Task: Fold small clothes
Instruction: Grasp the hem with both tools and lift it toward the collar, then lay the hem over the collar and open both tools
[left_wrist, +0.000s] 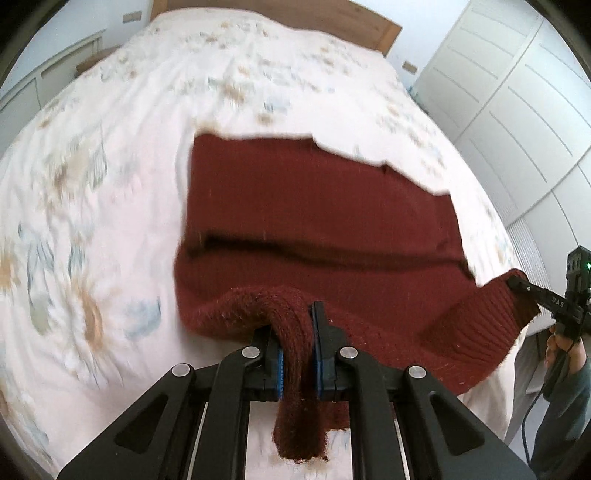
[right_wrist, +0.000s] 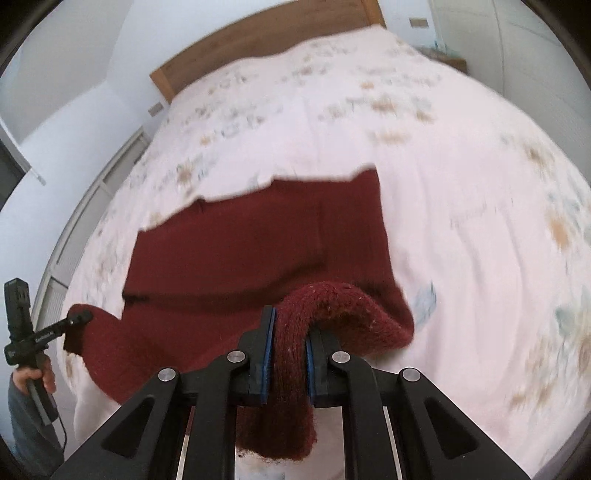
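A dark red knitted sweater (left_wrist: 317, 199) lies spread on the bed, its near edge raised off the cover. My left gripper (left_wrist: 295, 325) is shut on the near left corner of that edge, and a thick fold of knit hangs down between the pads. In the right wrist view the same sweater (right_wrist: 258, 243) shows, with my right gripper (right_wrist: 290, 332) shut on the near right corner. Each view catches the other gripper pinching the ribbed hem at the side: the right gripper (left_wrist: 517, 282) and the left gripper (right_wrist: 79, 319).
The bed cover (left_wrist: 110, 184) is pale pink with a faded flower print. A wooden headboard (right_wrist: 258, 40) stands at the far end. White wardrobe doors (left_wrist: 517, 110) line one side. A person's hand (right_wrist: 37, 376) grips the other tool's handle by the bed's near edge.
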